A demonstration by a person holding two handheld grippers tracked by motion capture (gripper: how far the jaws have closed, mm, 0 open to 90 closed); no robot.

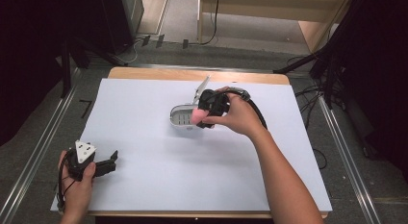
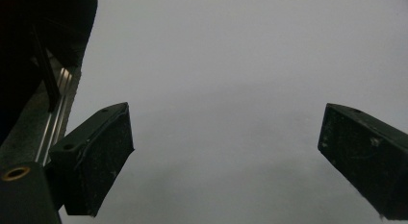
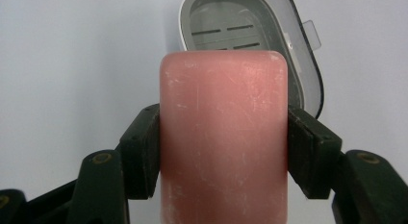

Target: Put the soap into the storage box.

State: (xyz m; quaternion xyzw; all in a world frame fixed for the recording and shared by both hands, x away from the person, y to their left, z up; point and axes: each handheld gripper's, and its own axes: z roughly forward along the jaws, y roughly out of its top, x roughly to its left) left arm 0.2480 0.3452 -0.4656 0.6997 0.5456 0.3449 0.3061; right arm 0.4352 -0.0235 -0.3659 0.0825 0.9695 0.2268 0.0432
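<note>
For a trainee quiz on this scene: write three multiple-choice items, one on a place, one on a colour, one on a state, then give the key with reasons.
1. Where does the soap box stand?
A. near the middle of the white sheet
B. on the floor
C. beside the left gripper

2. What colour is the soap bar in the right gripper?
A. green
B. pink
C. white

3. How is the lid of the soap box?
A. shut
B. taken off and laid apart
C. swung open, still joined to the box

Key:
1 A, the high view shows it mid-sheet, far from the left gripper at the near left corner.
2 B, the right gripper view shows a pink bar clamped between the jaws.
3 C, the clear lid stands up along the box's edge, and the slotted tray inside lies bare.
</note>
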